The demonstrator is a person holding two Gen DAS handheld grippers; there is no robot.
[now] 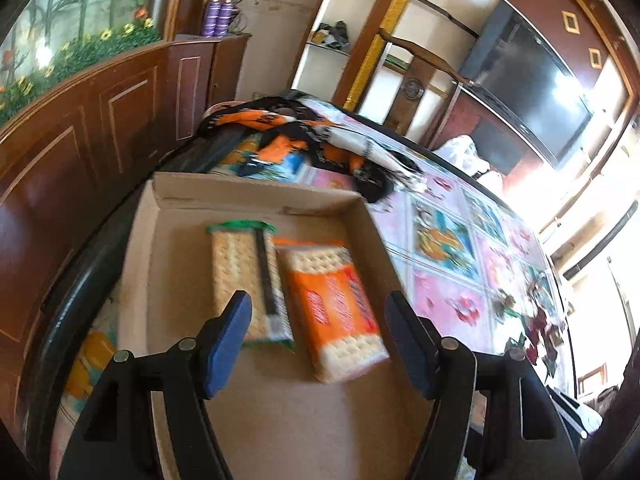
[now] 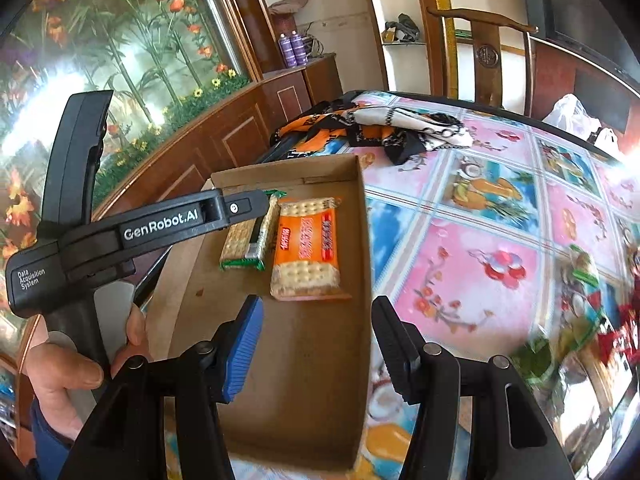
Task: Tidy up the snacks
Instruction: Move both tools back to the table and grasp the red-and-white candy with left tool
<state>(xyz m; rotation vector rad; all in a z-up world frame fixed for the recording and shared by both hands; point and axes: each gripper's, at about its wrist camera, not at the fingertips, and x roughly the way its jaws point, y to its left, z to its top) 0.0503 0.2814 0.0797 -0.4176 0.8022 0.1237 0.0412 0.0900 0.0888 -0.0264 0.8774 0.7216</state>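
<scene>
1. Blurring softens most of the left wrist view, so the print on the cracker packets is unreadable there; the snacks at the table's far right edge (image 2: 580, 320) are smeared into red and green patches (I cannot tell what they are).
2. Both packets lie flat inside the cardboard tray (image 1: 160, 240), side by side and just touching: the green-edged cracker packet (image 1: 250, 280) on the left, the orange cracker packet (image 1: 336, 312) on the right.
3. The left hand-held gripper (image 1: 318, 340) hangs over the tray with its jaws apart and nothing between them; the orange packet sits just beyond and below the gap, free of the blue pads (image 1: 228, 344).
4. The right hand-held gripper (image 2: 316, 344) hovers over the near, bare part of the tray, jaws also parted and empty, the packets well ahead of it.
5. From the right wrist view the left tool's black body crosses the tray's far left corner and hides part of the green-edged packet; a hand (image 2: 68, 376) grips its handle.
6. A patterned orange-and-black cloth (image 2: 380, 128) lies crumpled on the flowered table (image 2: 480, 220) beyond the tray (a wooden chair (image 2: 486, 40) stands behind).
</scene>
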